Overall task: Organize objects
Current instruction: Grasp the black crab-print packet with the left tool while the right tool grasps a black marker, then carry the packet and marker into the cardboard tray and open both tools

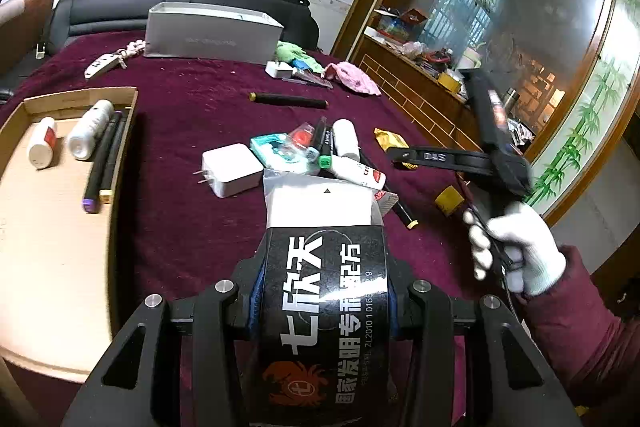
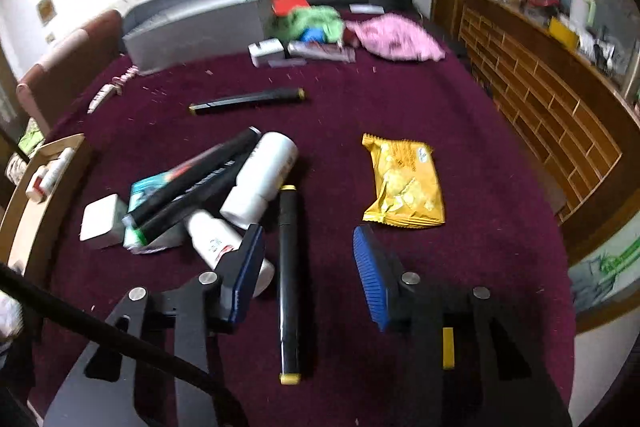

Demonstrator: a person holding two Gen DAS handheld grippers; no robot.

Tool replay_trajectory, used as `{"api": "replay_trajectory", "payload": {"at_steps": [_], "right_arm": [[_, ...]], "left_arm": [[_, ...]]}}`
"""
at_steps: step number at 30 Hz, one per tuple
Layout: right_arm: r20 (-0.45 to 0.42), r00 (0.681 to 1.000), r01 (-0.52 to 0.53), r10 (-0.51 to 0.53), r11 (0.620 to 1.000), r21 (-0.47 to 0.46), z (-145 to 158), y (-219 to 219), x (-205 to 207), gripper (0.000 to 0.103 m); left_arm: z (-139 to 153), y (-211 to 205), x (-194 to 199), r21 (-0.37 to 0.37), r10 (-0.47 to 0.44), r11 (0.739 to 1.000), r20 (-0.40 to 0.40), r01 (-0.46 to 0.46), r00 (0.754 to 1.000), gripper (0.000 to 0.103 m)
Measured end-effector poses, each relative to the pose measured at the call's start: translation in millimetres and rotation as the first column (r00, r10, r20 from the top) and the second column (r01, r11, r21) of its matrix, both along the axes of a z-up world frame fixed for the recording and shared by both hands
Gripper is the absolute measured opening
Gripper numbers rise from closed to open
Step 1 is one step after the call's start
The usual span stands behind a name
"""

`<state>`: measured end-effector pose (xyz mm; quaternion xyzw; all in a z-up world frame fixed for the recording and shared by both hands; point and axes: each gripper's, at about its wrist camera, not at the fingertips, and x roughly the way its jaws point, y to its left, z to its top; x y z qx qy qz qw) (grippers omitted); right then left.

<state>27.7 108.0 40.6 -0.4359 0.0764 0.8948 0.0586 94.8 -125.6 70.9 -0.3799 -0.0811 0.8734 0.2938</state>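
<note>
Currently, the cardboard tray (image 1: 24,107) at the table's (image 1: 180,219) left edge contains two white bottles (image 1: 90,129) and two black markers (image 1: 105,159). The left gripper (image 1: 324,307) clamps a black packet (image 1: 324,315). The right gripper (image 2: 308,267) stands apart, unclamped, around a black marker (image 2: 289,279) on the cloth.

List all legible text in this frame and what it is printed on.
"七欣天" and "国家发明专利配方": large white print on the black packet in the left claw.
"ZL2010 1 016...": same packet, partly hidden.
Grey box, white bottles, yellow snack packet: print too blurred to read.
</note>
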Motion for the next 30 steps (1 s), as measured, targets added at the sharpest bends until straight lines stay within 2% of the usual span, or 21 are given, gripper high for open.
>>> {"api": "replay_trajectory", "payload": {"at_steps": [3,5,9,11,13,14,15,16,21,23,26,30], "right_arm": [[0.077,0.997,0.019,-0.014,0.998,-0.061,-16.3,7.4,-18.7,0.044],[0.106,0.994,0.020,-0.012,0.997,-0.070,-23.5,6.6,-24.9,0.044],[0.168,0.986,0.011,-0.008,1.000,-0.015,-37.0,-2.7,-27.8,0.044],[0.169,0.985,0.006,-0.012,0.999,0.038,-36.7,-8.3,-25.3,0.043],[0.171,0.985,0.005,-0.017,0.997,0.072,-36.4,-13.1,-22.4,0.038],[0.171,0.985,0.002,-0.015,0.997,0.077,-35.9,-15.3,-20.0,0.028],[0.171,0.985,-0.006,-0.007,0.997,0.072,-36.4,-16.5,-17.9,0.014],[0.173,0.985,-0.008,-0.004,0.998,0.065,-35.7,-17.0,-15.0,0.012],[0.126,0.992,0.023,-0.015,0.998,-0.062,-23.0,-6.7,7.8,0.012],[0.094,0.995,0.029,-0.015,0.988,-0.151,-13.4,0.5,18.8,0.012],[0.032,0.999,-0.008,0.017,0.964,-0.266,5.6,1.8,33.0,0.012],[-0.019,0.996,-0.091,0.090,0.945,-0.313,30.0,-22.0,39.1,0.013]], "left_arm": [[-0.5,-9.2,3.6,0.006,0.011,1.000,-0.004,-0.011,1.000,0.039],[-2.1,-14.4,4.3,0.011,0.014,1.000,0.000,-0.014,1.000,0.039],[-7.7,-20.6,2.5,0.028,0.023,0.999,0.013,-0.023,1.000,0.039],[-10.3,-22.1,2.6,0.033,0.025,0.999,0.021,-0.026,0.999,0.039],[-13.1,-24.5,2.1,0.038,0.029,0.999,0.028,-0.030,0.999,0.039],[-13.8,-25.6,2.0,0.045,0.030,0.998,0.031,-0.032,0.999,0.039],[-14.2,-26.9,2.7,0.047,0.032,0.998,0.031,-0.033,0.999,0.039],[-14.1,-28.3,3.4,0.048,0.035,0.998,0.030,-0.036,0.999,0.039],[-11.5,-41.7,6.9,0.063,0.062,0.996,0.023,-0.064,0.998,0.039],[-10.4,-47.1,7.6,0.069,0.075,0.995,0.022,-0.076,0.997,0.039],[-9.3,-57.9,8.9,0.076,0.105,0.992,0.019,-0.106,0.994,0.039],[-4.1,-82.7,11.1,0.074,0.167,0.983,0.002,-0.167,0.986,0.039]]}}
